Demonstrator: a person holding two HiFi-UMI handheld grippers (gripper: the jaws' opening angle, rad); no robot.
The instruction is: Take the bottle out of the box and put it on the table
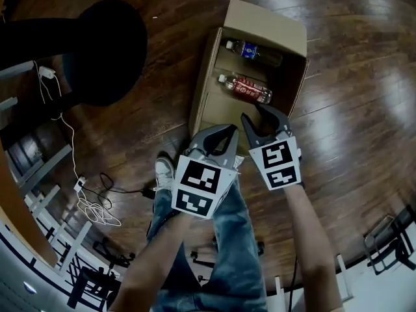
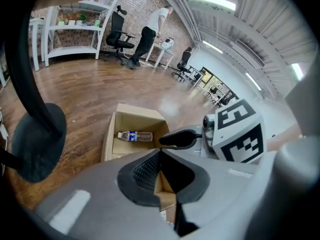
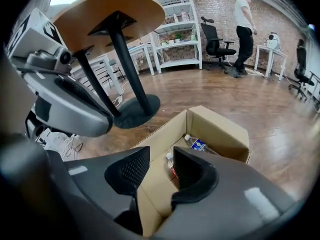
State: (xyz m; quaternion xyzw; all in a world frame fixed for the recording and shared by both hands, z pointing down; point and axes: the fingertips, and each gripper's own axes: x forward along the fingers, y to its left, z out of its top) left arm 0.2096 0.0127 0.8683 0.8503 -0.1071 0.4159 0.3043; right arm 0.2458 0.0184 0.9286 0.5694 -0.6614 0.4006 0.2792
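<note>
Head view: taken from above, facing steeply down at the wood floor, with the cardboard box at upper centre, fairly near. Left gripper view: set low, looking along the left gripper across the room, box at mid-frame. Right gripper view: likewise along the right gripper, nearer the box. All three share the box and the black table base.

Dark wood floor, brick wall, white shelves.
</note>
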